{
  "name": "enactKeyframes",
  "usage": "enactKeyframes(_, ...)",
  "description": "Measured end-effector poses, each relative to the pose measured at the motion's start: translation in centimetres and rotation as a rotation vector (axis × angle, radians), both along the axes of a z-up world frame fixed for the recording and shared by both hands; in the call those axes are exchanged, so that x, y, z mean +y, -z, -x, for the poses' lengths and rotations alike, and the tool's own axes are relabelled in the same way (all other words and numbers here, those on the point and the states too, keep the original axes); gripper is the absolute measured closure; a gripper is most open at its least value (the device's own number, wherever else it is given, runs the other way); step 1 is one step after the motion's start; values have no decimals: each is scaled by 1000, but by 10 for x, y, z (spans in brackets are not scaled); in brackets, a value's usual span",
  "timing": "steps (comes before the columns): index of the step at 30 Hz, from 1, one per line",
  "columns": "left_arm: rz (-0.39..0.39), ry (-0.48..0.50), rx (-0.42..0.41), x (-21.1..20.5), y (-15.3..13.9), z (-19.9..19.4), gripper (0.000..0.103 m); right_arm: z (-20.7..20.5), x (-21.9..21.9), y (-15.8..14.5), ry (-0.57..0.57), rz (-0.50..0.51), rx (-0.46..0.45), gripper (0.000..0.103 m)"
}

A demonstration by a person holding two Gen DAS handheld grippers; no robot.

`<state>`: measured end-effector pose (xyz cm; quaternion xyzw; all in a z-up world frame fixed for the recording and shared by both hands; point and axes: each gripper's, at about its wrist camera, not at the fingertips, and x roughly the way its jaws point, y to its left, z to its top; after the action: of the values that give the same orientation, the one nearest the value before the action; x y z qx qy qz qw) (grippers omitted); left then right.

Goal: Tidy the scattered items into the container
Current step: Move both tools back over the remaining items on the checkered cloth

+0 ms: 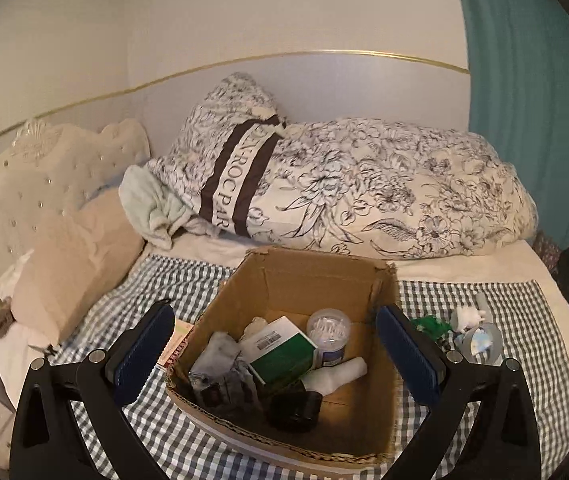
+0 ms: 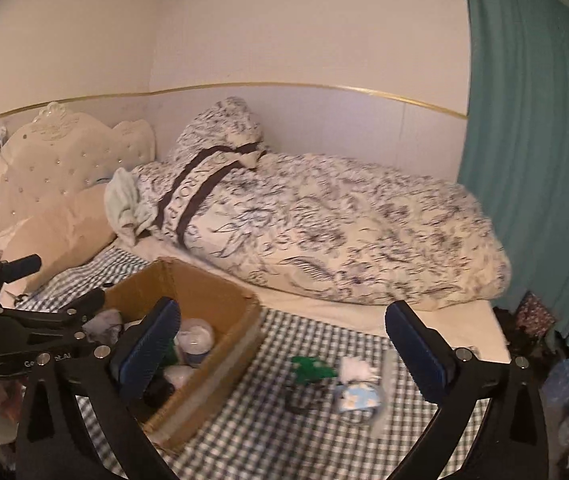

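Left wrist: cardboard box [image 1: 304, 280] between open left claw [image 1: 280, 354].

We find a bedroom in dim, warm light. The wall [image 1: 244, 20] is plain cream above and pale grey below, the two parts divided by a thin gold trim [image 1: 324, 54]. A teal curtain [image 1: 532, 100] hangs at the right edge. The bed [image 1: 464, 270] has a cream tufted headboard [image 1: 40, 168] with carved ornament at the left. A floral duvet [image 1: 384, 188] lies bundled along the wall, a dark lettered band across it. Beside the duvet we note a pale towel [image 1: 148, 204] and a beige pillow [image 1: 72, 264]. A gingham sheet [image 1: 524, 320] covers the near mattress. The right wrist view is blurred.
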<state>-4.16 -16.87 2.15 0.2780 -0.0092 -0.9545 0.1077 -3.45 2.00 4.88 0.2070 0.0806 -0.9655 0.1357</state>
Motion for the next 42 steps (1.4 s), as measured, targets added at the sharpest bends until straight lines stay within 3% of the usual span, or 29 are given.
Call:
enactKeyframes(12,69,112,64,60,-15,-10,0,-20,67,-8,74,63,17,0)
enactKeyframes(23,63,215,73,113,-4,2,0,-20,121,9,160,78,-18,0)
enactKeyframes(35,-30,266,-12,153,29,41,0,3,142,59,128,28,-108,0)
enactKeyframes(42,-9,278,-68,166,60,71,0,23,142,94,117,3,-164,0)
